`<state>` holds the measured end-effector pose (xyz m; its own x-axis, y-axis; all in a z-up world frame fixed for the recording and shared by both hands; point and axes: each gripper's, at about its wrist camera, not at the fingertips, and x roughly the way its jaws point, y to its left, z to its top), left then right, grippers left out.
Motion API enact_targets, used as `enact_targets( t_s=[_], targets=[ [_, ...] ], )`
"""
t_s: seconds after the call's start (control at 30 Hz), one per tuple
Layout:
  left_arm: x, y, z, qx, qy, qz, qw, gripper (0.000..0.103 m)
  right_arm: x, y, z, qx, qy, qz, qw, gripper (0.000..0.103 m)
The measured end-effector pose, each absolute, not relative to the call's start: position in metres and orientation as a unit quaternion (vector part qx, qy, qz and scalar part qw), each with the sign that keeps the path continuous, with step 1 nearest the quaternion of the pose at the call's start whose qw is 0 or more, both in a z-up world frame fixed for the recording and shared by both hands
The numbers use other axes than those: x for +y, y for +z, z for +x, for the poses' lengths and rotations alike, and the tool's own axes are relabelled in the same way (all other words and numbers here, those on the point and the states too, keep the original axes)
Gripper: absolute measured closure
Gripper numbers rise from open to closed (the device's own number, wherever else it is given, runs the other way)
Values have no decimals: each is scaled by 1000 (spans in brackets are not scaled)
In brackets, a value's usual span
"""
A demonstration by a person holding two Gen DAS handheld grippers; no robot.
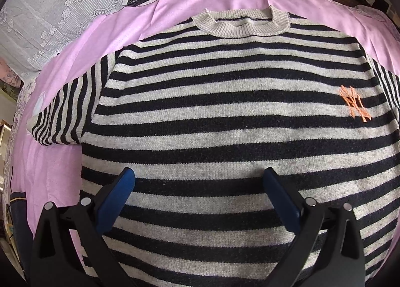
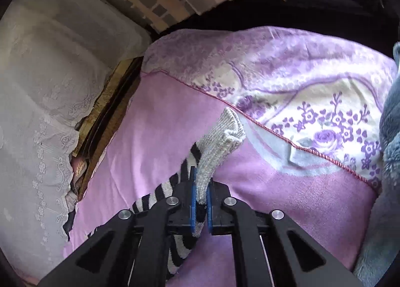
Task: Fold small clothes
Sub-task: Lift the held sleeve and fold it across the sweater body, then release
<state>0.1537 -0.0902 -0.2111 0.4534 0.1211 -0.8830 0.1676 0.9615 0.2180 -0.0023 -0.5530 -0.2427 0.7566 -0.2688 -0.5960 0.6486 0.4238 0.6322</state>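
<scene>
**Ana:** Where the striped sweater (image 1: 225, 116) runs under the left gripper (image 1: 200, 182), its hem is cut off by the bottom of the frame, and its right sleeve slips out past the edge, so only the left sleeve (image 1: 65, 111) shows whole.

**Ben:** Where does it lie?

**Ana:** Flat, front up, on the pink sheet (image 1: 62, 174), collar (image 1: 241, 23) at the far end, an orange stitched mark (image 1: 355, 104) on the chest. The left gripper's blue pads (image 1: 117, 202) stand wide apart above the lower body of the knit, with nothing between them.

**Ben:** And the other side?

**Ana:** The right gripper (image 2: 200, 202) is clamped narrow on a sleeve cuff (image 2: 220, 141); the grey ribbed end sticks up past the tips, and striped knit trails down to the left beneath the black frame, which hides the rest.

**Ben:** Anything around it?

**Ana:** A floral purple quilt (image 2: 312, 101) lies beyond the cuff, a blue fleece (image 2: 390, 124) is half cut off at the right, white lace fabric (image 2: 50, 86) sits to the left. The dark gap above is too dim to read.
</scene>
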Motion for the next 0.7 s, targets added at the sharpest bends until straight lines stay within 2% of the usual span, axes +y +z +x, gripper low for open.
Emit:
enact_targets(
  t_s=[0.2, 0.4, 0.7],
  targets=[
    [-52, -194, 158, 516, 18, 108, 849, 4, -517, -182, 13, 171, -244, 405, 865, 96],
    [1, -174, 158, 505, 58, 80, 857, 4, -444, -124, 61, 172, -162, 307, 922, 96],
    [57, -172, 154, 508, 97, 61, 854, 4, -340, -103, 117, 209, -70, 217, 951, 96]
  ],
)
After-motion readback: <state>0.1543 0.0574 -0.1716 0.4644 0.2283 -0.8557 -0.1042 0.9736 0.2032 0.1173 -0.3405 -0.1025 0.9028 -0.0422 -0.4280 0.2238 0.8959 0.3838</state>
